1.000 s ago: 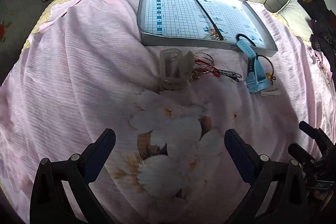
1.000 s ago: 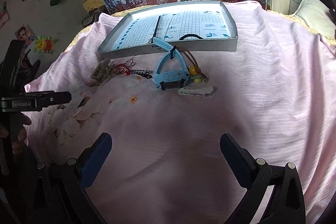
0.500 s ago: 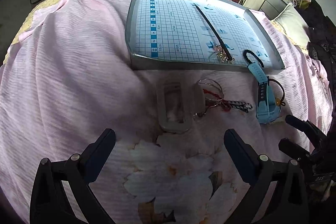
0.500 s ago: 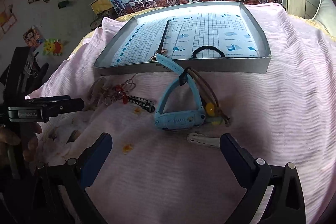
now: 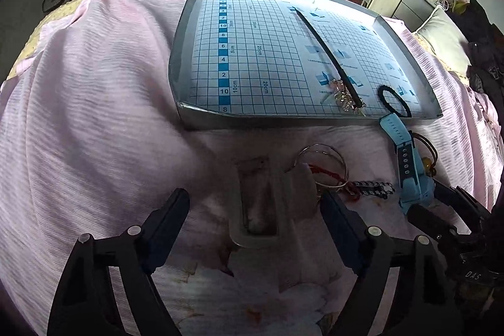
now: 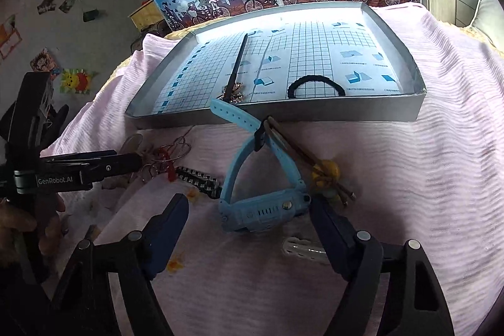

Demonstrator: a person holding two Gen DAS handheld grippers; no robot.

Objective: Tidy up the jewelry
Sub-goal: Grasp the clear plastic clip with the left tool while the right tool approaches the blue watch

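Right gripper (image 6: 249,221) spread wide; blue watch (image 6: 263,211) lies at 12 o'clock between its tips – body crosswise, strap toward tray (image 6: 283,112); left gripper (image 5: 255,221) likewise spread, straddling a clear frame (image 5: 256,210)

The white hair clip (image 6: 304,248) in the right wrist view is half tucked behind the right-hand finger at the lower middle, so its far end can't be seen. In the left wrist view the blue watch (image 5: 411,178) has its face blocked by the other gripper at the right edge. The charm cluster (image 5: 341,93) in the tray (image 5: 189,30) is too small to make out. Tray print is unreadable, pretty blurry.
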